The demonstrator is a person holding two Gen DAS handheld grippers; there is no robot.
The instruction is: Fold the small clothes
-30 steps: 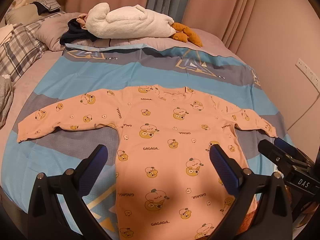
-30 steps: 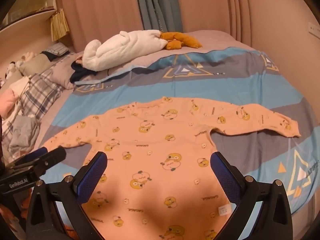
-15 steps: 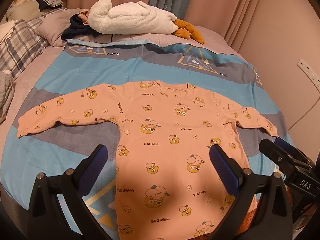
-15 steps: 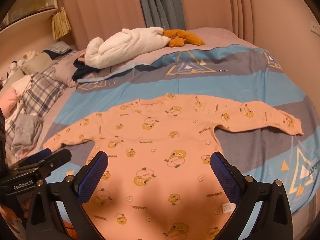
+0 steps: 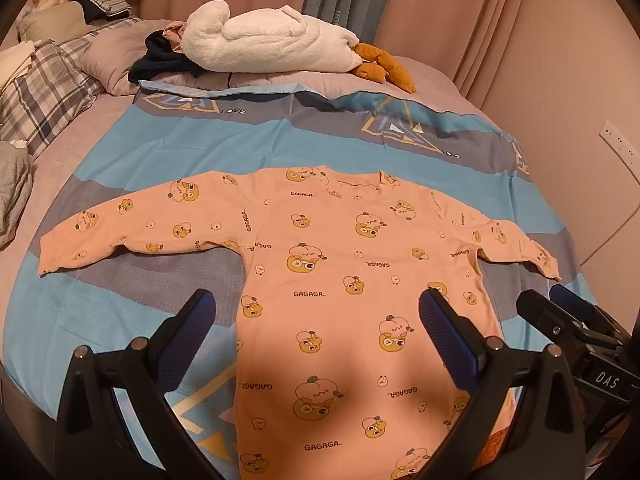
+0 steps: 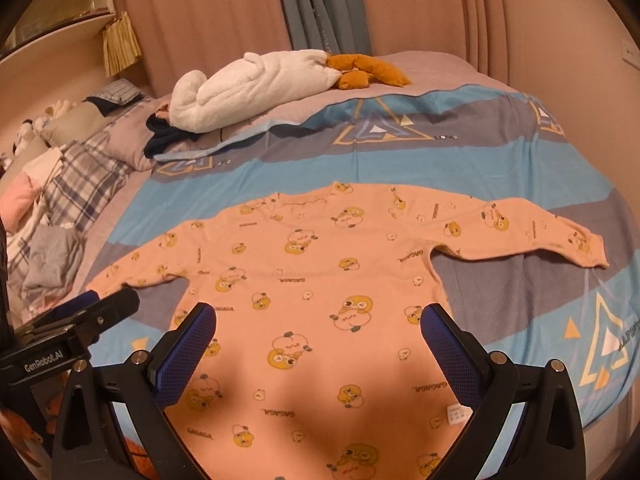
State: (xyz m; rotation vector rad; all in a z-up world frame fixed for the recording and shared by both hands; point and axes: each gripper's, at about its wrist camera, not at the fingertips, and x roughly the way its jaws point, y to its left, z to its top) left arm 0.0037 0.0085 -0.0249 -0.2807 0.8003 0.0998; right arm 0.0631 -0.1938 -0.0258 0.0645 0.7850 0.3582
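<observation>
Garment: I see the peach long-sleeved baby top printed with yellow cartoon ducks (image 5: pixel 344 280) lying flat across the middle of both frames, sleeves spread to either side, neckline toward the top.
Hem: cut off at the bottom edge in both views, partly behind my gripper bodies.
Left gripper (image 5: pixel 316 320): released, its blue-padded fingers wide apart above the lower body of the top, holding nothing; I cannot tell how far it sits above the cloth.
Right gripper (image 6: pixel 318 330): also spread wide and empty, over the lower middle of the top.
Cross-view: the right gripper's tip pokes in at the lower right of the left view, the left gripper's at the lower left of the right view.
Surface: blue and grey striped quilt with triangle motifs (image 5: pixel 248 140) under the top.
Upper frame: white plush goose toy (image 5: pixel 264 46) lying along the bed's far side, its orange feet toward the curtains.
Upper left: plaid pillow (image 5: pixel 40 92), partly cut by the fisheye rim.
Label: small white tag (image 6: pixel 458 416) at lower right of the right view, print unreadable.
</observation>
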